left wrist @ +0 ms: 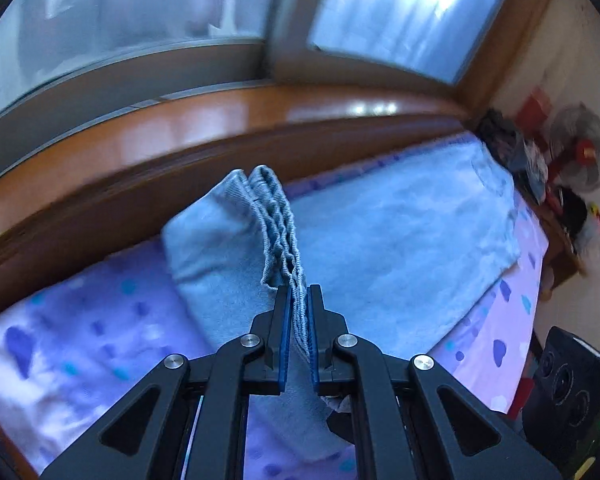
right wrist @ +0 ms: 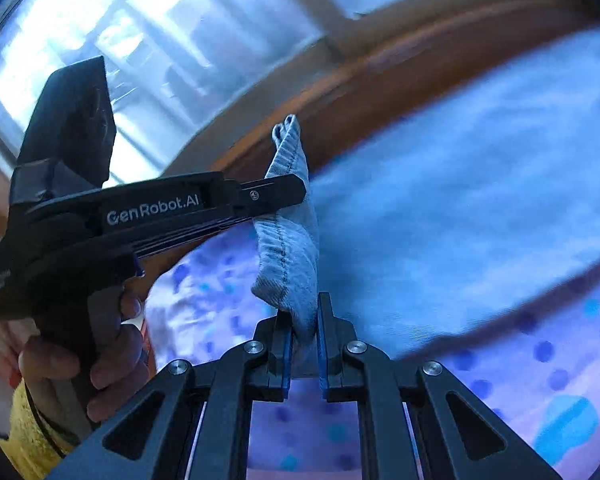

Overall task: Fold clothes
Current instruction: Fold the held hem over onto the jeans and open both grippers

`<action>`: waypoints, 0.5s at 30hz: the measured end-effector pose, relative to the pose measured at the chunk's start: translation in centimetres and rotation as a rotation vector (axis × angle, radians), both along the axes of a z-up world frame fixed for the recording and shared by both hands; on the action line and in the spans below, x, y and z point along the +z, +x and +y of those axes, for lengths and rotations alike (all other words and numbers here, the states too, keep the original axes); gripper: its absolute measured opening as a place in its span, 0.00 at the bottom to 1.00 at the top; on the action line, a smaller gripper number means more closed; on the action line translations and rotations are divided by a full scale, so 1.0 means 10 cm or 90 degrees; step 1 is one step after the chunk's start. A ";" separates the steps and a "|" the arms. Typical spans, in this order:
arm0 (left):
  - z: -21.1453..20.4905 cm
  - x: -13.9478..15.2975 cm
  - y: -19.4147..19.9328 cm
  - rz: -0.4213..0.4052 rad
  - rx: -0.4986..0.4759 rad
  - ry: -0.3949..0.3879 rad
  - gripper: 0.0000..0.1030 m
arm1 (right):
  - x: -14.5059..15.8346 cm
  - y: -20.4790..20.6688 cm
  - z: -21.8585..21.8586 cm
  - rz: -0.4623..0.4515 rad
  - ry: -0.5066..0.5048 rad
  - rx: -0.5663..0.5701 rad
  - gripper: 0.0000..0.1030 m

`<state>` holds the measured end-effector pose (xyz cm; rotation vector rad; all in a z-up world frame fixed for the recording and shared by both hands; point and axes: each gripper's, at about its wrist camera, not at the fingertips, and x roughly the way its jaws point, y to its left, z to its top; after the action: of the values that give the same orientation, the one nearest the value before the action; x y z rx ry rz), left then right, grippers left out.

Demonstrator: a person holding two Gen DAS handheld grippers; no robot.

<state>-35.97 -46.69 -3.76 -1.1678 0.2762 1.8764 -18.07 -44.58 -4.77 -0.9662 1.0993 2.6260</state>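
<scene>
A light blue denim garment (left wrist: 400, 232) lies spread on the bed, with one hemmed end lifted off the sheet. My left gripper (left wrist: 299, 304) is shut on the bunched hem (left wrist: 276, 216). My right gripper (right wrist: 304, 320) is shut on the same hemmed end (right wrist: 288, 248) a short way along it. In the right wrist view the left gripper (right wrist: 296, 190) comes in from the left, held in a hand, clamped on the hem above my right fingers. The rest of the garment (right wrist: 460, 168) trails away to the right over the bed.
The bed has a purple sheet with blue spots (left wrist: 80, 344). A brown wooden bed frame (left wrist: 220, 128) and a window (left wrist: 380, 20) run behind it. A fan (left wrist: 584, 152) and clutter stand at the far right. A black device (left wrist: 568, 384) sits lower right.
</scene>
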 end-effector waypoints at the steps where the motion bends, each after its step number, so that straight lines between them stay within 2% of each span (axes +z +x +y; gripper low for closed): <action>1: 0.08 -0.05 0.03 0.005 -0.008 -0.010 0.07 | -0.06 0.02 0.06 -0.007 -0.009 -0.010 0.10; 3: 0.26 -0.17 0.08 0.011 -0.022 -0.029 0.08 | -0.17 0.03 0.15 -0.025 -0.020 -0.025 0.10; 6: 0.39 -0.27 0.11 -0.007 -0.035 -0.040 0.10 | -0.32 0.02 0.24 -0.048 -0.047 -0.041 0.11; 10: 0.34 -0.16 0.14 0.000 -0.049 -0.031 0.10 | -0.33 0.02 0.28 -0.043 -0.068 -0.034 0.15; 11: 0.30 -0.08 0.16 0.013 -0.050 -0.026 0.11 | -0.30 0.03 0.29 -0.048 -0.064 -0.035 0.16; 13: 0.22 0.09 0.17 0.048 -0.052 -0.017 0.14 | -0.21 0.10 0.30 -0.058 -0.041 -0.044 0.26; 14: 0.19 0.16 0.16 0.062 -0.054 -0.013 0.17 | -0.15 0.15 0.30 -0.063 -0.013 -0.050 0.29; 15: 0.16 0.22 0.15 0.077 -0.056 -0.008 0.25 | -0.09 0.19 0.29 -0.065 0.019 -0.053 0.29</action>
<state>-34.43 -45.08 -1.53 -1.0360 0.4005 1.8724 -16.15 -41.73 -5.65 -1.0132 1.0497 2.4903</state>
